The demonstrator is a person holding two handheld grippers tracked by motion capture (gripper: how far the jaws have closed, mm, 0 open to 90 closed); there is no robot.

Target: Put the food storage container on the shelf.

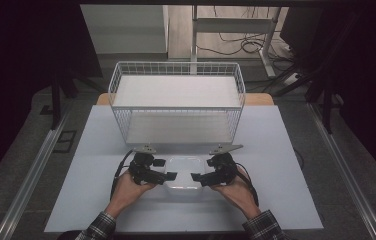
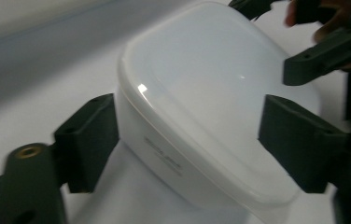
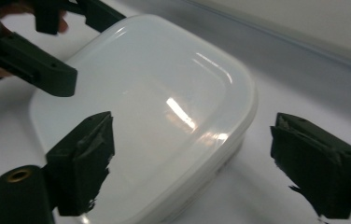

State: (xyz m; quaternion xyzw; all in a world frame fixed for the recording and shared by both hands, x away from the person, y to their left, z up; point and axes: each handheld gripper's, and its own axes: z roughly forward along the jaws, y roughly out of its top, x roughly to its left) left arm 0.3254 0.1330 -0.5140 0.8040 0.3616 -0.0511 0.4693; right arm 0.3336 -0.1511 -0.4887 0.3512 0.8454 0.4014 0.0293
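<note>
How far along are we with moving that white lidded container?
Done: both grippers have reached the white container, lid on, resting on the table. In hand: left gripper and right gripper straddle its ends, not visibly clamped. Left: gripping, lifting, probably into the wire basket.

Readable text: we can read none anywhere in these views.
Container marking: on the side wall of the white lidded container (image 2: 201, 116), lower centre of the left gripper view, we see a faint embossed mark (image 2: 163, 156), too blurred and small for us to make out letters.
Container lid: in the right gripper view and the high view, we see a plain glossy lid (image 3: 155, 107) with no print.
Wire basket: at the upper centre of the high view, we find no label on the basket (image 1: 176, 67).
</note>
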